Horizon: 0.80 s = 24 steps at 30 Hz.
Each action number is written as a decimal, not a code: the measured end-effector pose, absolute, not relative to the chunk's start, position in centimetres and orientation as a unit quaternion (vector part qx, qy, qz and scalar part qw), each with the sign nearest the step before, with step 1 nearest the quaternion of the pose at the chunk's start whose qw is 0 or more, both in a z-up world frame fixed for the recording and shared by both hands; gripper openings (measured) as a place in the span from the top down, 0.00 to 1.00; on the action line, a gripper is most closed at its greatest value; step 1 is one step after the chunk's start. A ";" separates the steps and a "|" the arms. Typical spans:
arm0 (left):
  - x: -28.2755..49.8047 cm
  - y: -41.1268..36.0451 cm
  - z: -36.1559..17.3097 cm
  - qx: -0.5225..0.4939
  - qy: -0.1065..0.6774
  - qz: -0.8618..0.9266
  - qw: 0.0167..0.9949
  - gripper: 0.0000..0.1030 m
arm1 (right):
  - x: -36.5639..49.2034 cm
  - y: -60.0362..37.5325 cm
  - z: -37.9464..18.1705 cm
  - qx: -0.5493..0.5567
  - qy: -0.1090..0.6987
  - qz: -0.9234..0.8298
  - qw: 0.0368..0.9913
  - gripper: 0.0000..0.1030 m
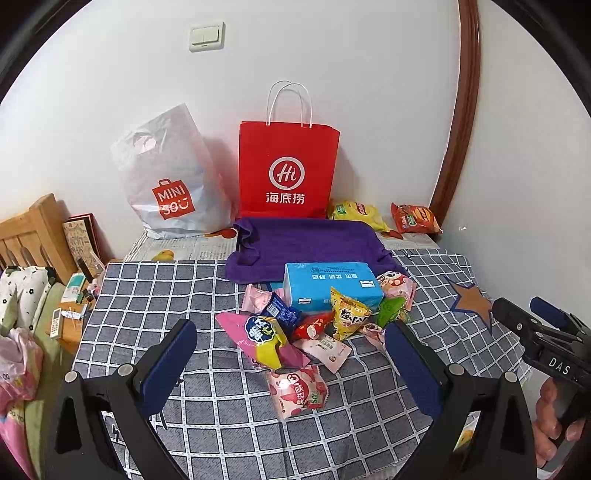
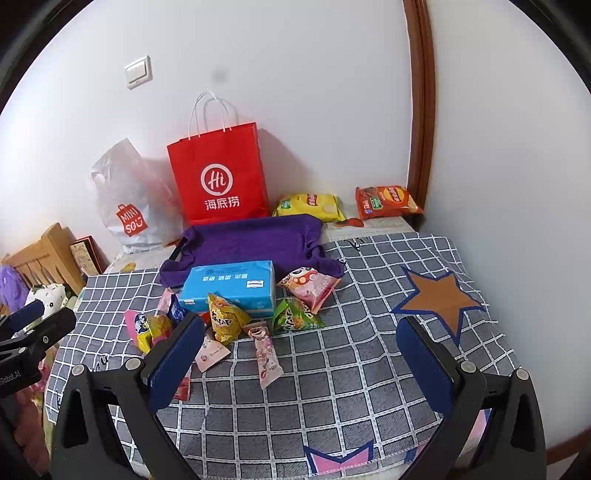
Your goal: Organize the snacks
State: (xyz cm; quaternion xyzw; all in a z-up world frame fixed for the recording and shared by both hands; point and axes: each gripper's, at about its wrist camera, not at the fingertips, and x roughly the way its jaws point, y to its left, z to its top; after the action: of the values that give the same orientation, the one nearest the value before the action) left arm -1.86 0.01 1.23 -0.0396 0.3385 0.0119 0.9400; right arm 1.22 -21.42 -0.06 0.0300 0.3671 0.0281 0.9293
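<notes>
We hold both tongs, left [image 1: 291, 341] and right [image 2: 301, 338], spread wide and empty above the checked tabletop cloth [image 2: 332, 387]. Small snack packets [image 1: 295, 332] cluster just before the blue tissue pack [image 1: 332, 284]; the purple cloth [image 1: 306, 240], possibly a bag, lies behind it.

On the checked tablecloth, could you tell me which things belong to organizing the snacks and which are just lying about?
Belongs to the job:
small snack packets
yellow chip bag
orange chip bag
red paper bag

Lying about:
blue tissue pack
purple cloth
white Miniso bag

Home bedroom, wooden bed frame [image 1: 35, 236], light switch [image 1: 207, 36], shopping bags [image 1: 288, 170]
</notes>
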 end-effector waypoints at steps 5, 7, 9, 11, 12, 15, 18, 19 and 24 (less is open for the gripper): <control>-2.0 0.0 1.2 -0.039 0.338 0.013 0.940 0.01 | 0.9 -21.4 0.0 0.027 0.367 0.027 0.929 0.00; -2.1 -0.1 1.1 -0.041 0.338 0.013 0.940 0.01 | 0.9 -21.3 0.0 0.029 0.368 0.027 0.929 0.00; -2.2 -0.1 1.1 -0.041 0.337 0.012 0.941 0.01 | 0.8 -21.3 0.0 0.028 0.367 0.028 0.929 0.00; -2.3 -0.1 1.1 -0.040 0.337 0.013 0.941 0.01 | 0.7 -21.3 0.1 0.027 0.366 0.028 0.930 0.00; -2.2 0.0 1.1 -0.041 0.337 0.012 0.941 0.01 | 0.6 -21.2 0.2 0.026 0.366 0.028 0.930 0.00; -2.3 0.0 1.1 -0.041 0.336 0.012 0.941 0.01 | 0.4 -21.2 0.3 0.025 0.363 0.029 0.931 0.00; -2.3 0.0 1.1 -0.041 0.336 0.012 0.941 0.01 | 0.4 -21.1 0.3 0.024 0.363 0.029 0.931 0.00; -2.3 0.0 1.1 -0.042 0.336 0.012 0.941 0.01 | 0.3 -21.1 0.4 0.024 0.362 0.029 0.931 0.00; -2.4 -0.1 1.1 -0.041 0.336 0.012 0.941 0.01 | 0.2 -21.0 0.4 0.024 0.362 0.032 0.931 0.00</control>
State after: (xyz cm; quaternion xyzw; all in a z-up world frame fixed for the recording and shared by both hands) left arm -2.37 -0.06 1.13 -0.0415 0.3358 0.0116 0.9409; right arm 0.15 -21.01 0.36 0.0238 0.3619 0.0321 0.9314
